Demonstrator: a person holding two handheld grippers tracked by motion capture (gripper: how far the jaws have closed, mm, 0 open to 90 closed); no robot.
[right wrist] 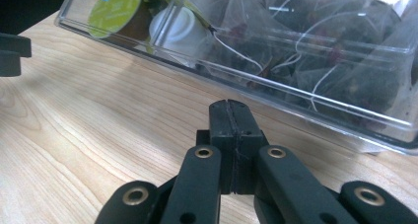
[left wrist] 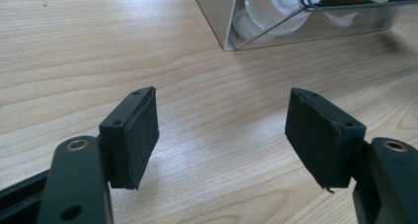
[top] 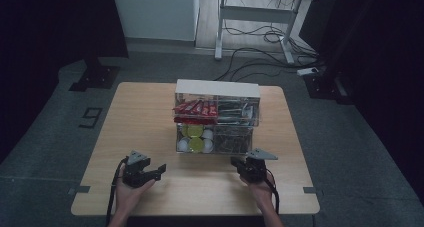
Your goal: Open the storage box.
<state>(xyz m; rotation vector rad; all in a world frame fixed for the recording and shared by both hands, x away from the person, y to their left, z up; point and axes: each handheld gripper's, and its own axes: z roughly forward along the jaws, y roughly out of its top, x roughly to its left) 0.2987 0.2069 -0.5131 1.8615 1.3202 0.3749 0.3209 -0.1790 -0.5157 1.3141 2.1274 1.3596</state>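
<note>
You are resting the closed right gripper (right wrist: 230, 116) just before the clear box (right wrist: 315, 103) mid-table, the left gripper (left wrist: 222, 130) open and empty. Judging by looks, it is rigid, slick; take its front rim.

From above your side, you look forward and down on the light wooden table (top: 150, 122); both gripper views skim it closely, sharing the clear plastic compartment box (top: 217, 118).
</note>
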